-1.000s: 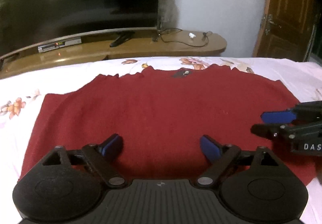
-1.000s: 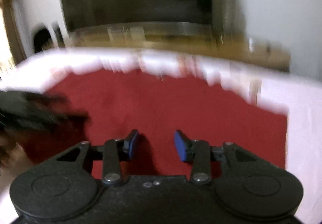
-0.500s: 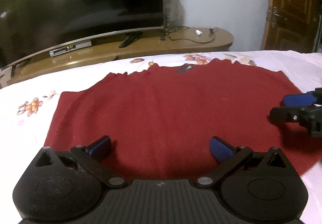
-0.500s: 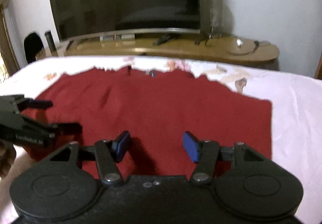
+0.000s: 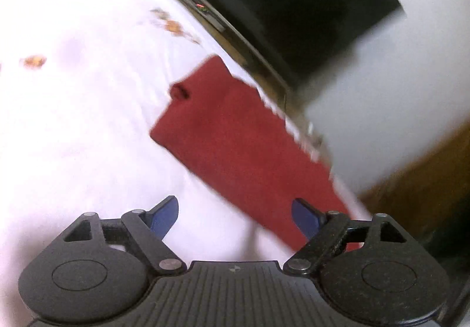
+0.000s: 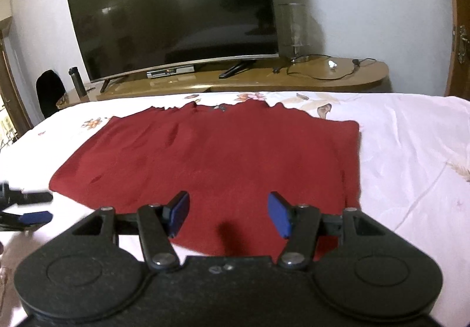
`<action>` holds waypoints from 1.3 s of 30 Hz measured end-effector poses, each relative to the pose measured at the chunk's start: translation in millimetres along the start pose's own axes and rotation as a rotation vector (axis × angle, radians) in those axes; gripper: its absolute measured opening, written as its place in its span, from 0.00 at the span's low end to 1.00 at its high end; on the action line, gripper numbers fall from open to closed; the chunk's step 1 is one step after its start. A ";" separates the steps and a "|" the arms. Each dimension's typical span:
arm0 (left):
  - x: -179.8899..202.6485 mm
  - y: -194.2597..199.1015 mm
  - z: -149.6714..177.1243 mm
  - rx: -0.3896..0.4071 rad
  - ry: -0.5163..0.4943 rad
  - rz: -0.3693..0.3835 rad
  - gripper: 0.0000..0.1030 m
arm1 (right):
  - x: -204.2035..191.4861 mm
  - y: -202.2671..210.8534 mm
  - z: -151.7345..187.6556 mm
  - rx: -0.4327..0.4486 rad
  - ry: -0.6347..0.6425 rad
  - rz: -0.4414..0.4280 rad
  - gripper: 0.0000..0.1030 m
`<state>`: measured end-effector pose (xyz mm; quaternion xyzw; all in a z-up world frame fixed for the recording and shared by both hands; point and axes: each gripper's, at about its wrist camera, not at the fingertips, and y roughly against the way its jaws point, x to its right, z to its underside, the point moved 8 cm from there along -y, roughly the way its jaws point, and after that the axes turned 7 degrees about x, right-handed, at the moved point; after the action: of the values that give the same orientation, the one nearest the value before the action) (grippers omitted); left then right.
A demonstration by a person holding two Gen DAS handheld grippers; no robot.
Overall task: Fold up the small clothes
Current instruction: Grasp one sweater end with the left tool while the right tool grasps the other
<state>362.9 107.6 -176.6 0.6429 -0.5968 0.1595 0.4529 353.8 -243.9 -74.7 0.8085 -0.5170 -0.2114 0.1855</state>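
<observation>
My left tool [image 5: 235,216] is spread wide with nothing between its blue pads, tipped steeply so its view is tilted and blurred. It hangs over the white flowered bedsheet [image 5: 88,121], just off the left edge of the red garment [image 5: 235,150], whose near corner reaches behind the right-hand finger; I cannot tell whether they touch. From my right wrist view that same tool [image 6: 29,208] shows at the far left edge, low over the sheet, beside the garment's left corner.

The red garment [image 6: 211,156] lies flat and spread out on the bed, its ragged far edge towards the television [image 6: 173,9], which stands on a long wooden counter [image 6: 323,80] beyond the bed.

My right tool [image 6: 228,215] is also spread apart and empty, hanging over the near edge of the garment, right of its middle.
</observation>
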 end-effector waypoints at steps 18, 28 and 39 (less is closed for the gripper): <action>-30.7 -73.6 -23.3 0.138 0.358 -0.044 0.12 | -40.2 -13.6 -0.5 0.001 -0.008 -0.056 0.57; -23.1 -78.8 -36.4 0.142 0.234 -0.005 0.09 | -46.3 -82.6 -33.3 0.005 0.053 -0.032 0.10; -13.7 -85.7 -63.9 0.076 0.176 0.004 0.09 | -50.4 -114.1 -4.5 -0.066 0.186 0.035 0.05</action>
<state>459.2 155.1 -185.9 0.6420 -0.5496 0.2388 0.4784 423.7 -152.2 -122.6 0.8087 -0.5044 -0.1492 0.2631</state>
